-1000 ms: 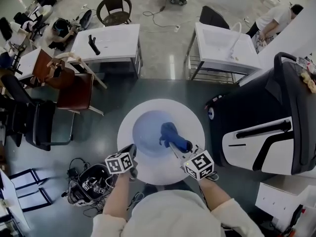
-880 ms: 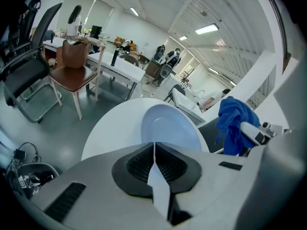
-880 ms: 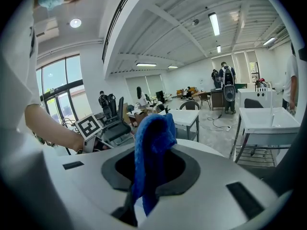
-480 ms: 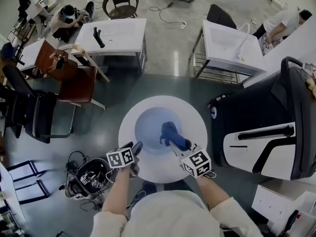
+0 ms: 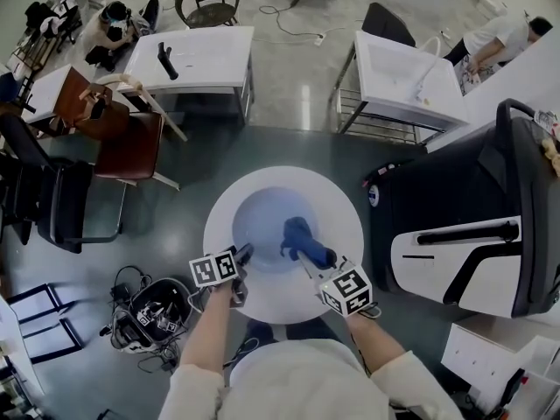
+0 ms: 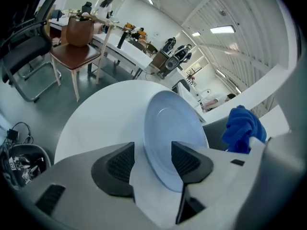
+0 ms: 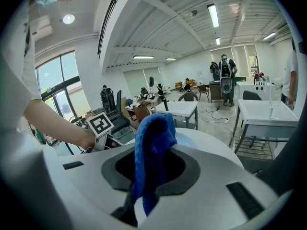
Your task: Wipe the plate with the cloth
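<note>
A pale blue plate [image 5: 261,221] lies on the round white table [image 5: 350,208]. My left gripper [image 5: 242,254] is at the plate's near left rim. Its jaws are opening, and in the left gripper view the plate [image 6: 170,123] rim stands between the pads without either pressing on it. My right gripper [image 5: 308,256] is shut on a bunched blue cloth [image 5: 300,237], which rests over the plate's right side. In the right gripper view the cloth [image 7: 151,138] rises out of the jaws and hangs down between them.
A large black and white machine [image 5: 464,226] stands close on the right of the table. A brown chair [image 5: 131,151] and white tables [image 5: 197,59] are further back. Cables and gear [image 5: 144,318] lie on the floor at the near left.
The left gripper's jaws have parted at the plate's near rim, and that gripper has sunk a little. The right gripper and cloth stay over the plate's right side.
</note>
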The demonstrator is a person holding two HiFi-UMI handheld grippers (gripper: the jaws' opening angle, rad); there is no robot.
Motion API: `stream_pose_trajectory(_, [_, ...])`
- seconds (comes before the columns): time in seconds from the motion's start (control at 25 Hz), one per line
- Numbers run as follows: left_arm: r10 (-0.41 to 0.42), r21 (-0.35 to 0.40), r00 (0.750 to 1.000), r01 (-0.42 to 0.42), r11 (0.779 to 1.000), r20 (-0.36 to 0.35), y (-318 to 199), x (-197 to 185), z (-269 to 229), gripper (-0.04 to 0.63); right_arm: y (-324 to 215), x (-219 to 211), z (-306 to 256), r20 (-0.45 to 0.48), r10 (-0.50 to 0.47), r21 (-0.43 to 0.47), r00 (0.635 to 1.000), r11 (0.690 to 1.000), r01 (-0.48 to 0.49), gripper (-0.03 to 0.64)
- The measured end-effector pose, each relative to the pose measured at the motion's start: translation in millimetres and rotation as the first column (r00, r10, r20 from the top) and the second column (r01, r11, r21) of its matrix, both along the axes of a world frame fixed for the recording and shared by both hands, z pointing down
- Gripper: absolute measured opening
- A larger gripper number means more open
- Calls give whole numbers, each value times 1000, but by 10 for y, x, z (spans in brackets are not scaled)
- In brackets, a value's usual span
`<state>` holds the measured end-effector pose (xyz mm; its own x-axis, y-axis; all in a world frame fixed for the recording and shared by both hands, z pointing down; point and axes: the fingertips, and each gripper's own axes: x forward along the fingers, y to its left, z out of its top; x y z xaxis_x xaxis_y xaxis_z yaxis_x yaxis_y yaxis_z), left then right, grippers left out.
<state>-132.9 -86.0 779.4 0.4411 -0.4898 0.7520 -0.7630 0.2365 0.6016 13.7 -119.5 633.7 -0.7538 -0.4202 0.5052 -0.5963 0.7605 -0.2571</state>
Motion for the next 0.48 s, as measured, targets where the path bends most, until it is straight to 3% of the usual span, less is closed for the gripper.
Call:
stream_pose_trajectory(0.2, [-5,-16,1000,5,1000,-7,-19,-10,100,229,-21,26,27,-4,0,-2,1000,1000,0,94])
stream_pose_trajectory(0.36, [22,-15,999,-22,1000,29,10,-89,137,130,-29,38,34,-6,5,-8,1000,1000,-5,94])
stream_pose_trajectory(0.48, [-2,-3,1000,2,1000,-31,3,-93,135,79,-5,32,52,-12,8,-18,1000,1000,-8,94])
